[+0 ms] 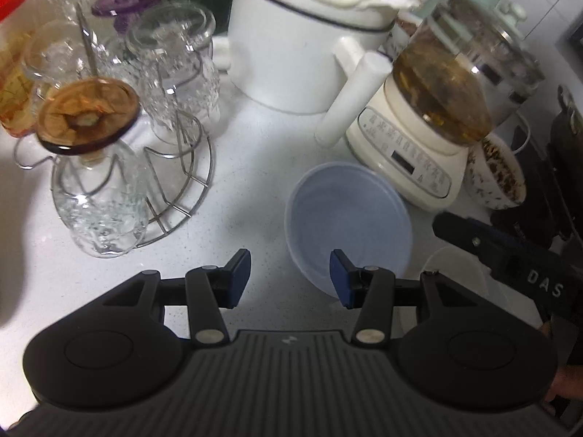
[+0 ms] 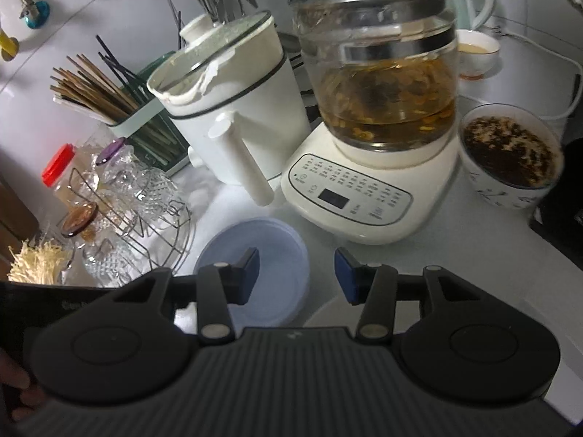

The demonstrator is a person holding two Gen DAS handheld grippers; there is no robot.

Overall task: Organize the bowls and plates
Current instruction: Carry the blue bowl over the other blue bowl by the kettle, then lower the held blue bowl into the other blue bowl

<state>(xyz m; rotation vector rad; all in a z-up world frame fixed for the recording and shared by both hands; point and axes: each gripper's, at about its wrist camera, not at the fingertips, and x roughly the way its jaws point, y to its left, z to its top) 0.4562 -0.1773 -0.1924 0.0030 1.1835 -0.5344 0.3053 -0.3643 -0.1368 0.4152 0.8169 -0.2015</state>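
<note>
A pale blue translucent bowl (image 1: pixel 349 225) (image 2: pixel 262 291) sits empty on the white counter in front of the kettle base. My left gripper (image 1: pixel 290 277) hovers open over its left rim; nothing is pressed between the blue pads. My right gripper (image 2: pixel 297 273) is open too, with its left finger (image 2: pixel 251 269) over the bowl's inside. In the left wrist view the right gripper's black body (image 1: pixel 510 258) hides part of a white round dish (image 1: pixel 455 273). A patterned bowl with dark contents (image 1: pixel 495 178) (image 2: pixel 510 153) stands right of the kettle.
A glass kettle of tea on a cream base (image 2: pixel 379 83) (image 1: pixel 419 153) and a white lidded pot with a stick handle (image 2: pixel 233 116) (image 1: pixel 302 47) stand close behind the blue bowl. A wire rack of upturned glasses (image 1: pixel 120 167) (image 2: pixel 138 211) is on the left, with a chopstick holder (image 2: pixel 120 98) behind it.
</note>
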